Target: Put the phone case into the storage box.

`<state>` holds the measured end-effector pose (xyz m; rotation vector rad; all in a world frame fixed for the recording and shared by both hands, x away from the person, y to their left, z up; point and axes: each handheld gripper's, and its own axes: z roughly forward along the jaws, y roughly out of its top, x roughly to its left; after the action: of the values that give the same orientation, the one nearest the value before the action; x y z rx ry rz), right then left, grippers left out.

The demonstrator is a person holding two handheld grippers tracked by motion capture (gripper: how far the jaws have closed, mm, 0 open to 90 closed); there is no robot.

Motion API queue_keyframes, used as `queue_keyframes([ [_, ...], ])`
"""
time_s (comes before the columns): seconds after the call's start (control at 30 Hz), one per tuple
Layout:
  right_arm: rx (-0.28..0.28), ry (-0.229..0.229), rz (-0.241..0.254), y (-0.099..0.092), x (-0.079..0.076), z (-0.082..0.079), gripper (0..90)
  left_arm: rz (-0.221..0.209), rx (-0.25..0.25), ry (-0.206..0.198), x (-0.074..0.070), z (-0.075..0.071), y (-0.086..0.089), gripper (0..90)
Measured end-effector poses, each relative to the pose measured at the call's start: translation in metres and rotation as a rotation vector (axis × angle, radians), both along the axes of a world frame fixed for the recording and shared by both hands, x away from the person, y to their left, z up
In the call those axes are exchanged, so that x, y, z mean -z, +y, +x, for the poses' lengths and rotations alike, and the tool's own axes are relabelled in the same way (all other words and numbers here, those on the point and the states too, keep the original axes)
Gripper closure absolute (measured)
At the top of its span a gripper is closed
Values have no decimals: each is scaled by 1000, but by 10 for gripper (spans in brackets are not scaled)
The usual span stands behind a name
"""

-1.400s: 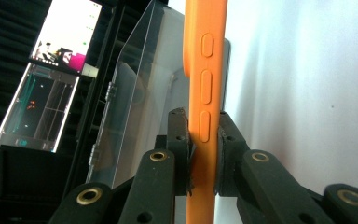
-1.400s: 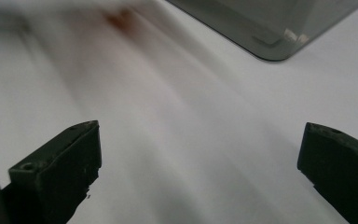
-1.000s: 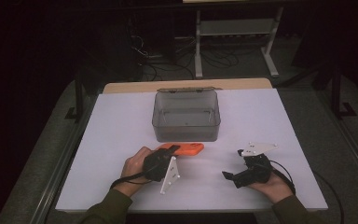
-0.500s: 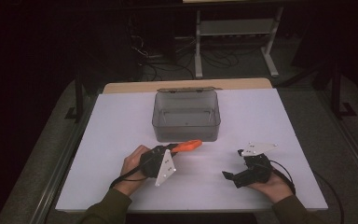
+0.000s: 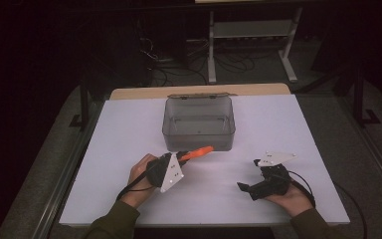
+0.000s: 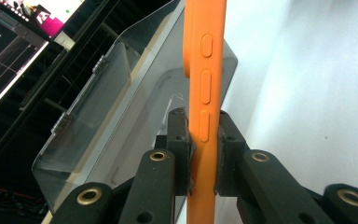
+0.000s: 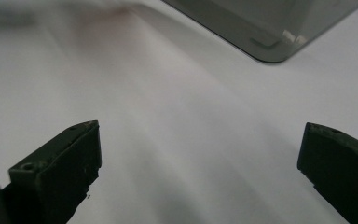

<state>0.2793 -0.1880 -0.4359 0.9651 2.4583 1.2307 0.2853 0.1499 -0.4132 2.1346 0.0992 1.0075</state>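
left gripper (image 5: 185, 157): jaws clamped on orange phone (image 5: 197, 152) | change: phone has come up off the table (image 5: 104, 149), tipped toward the box (image 5: 199, 121), likely headed in | left gripper view: side buttons, pads (image 6: 179, 140) squeezing edges | right gripper (image 5: 246, 188): jaws wide apart, nothing between, resting near the table's front edge

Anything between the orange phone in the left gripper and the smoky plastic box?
Nothing visible. The left gripper is shut on the orange phone in its rubbery case, whose tip is near the front wall of the open, translucent grey plastic box. The box's lid is hinged back.
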Motion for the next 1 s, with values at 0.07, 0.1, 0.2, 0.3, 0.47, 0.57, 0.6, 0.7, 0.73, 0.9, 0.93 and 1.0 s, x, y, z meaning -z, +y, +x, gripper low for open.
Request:
queue_keyframes([
  [0.07, 0, 1, -1, 0, 0, 0, 0, -7, -1, 8, 0, 1, 1, 792],
  [0.1, 1, 1, -1, 0, 0, 0, 0, -11, -1, 14, 0, 1, 1, 792],
  [0.2, 1, -1, 0, 0, 0, 0, 0, -26, -3, 29, -1, 3, 3, 792],
  [0.3, 3, -1, -1, 0, 0, 0, 0, -37, -1, 47, -1, 4, 4, 792],
  [0.47, 1, -4, 2, 0, -1, 0, 0, -64, -5, 71, -2, 6, 6, 792],
  [0.57, 0, -4, 0, 0, -1, -1, 0, -89, -5, 93, -3, 7, 8, 792],
  [0.6, 2, -4, 0, 0, -1, -1, 0, -97, -5, 100, -3, 7, 8, 792],
  [0.7, 4, -4, 1, 0, -1, 0, 0, -121, -8, 123, -4, 9, 10, 792],
  [0.73, 3, -5, 1, 0, -1, 0, 0, -128, -8, 130, -4, 9, 11, 792],
  [0.9, 2, -5, 1, 0, -1, 0, 0, -163, -14, 165, -5, 12, 15, 792],
  [0.93, 2, -5, 0, 0, -1, 0, 0, -166, -13, 170, -5, 13, 15, 792],
  [1.0, 3, -5, 0, 0, -1, 0, 0, -180, -13, 181, -5, 13, 16, 792],
])
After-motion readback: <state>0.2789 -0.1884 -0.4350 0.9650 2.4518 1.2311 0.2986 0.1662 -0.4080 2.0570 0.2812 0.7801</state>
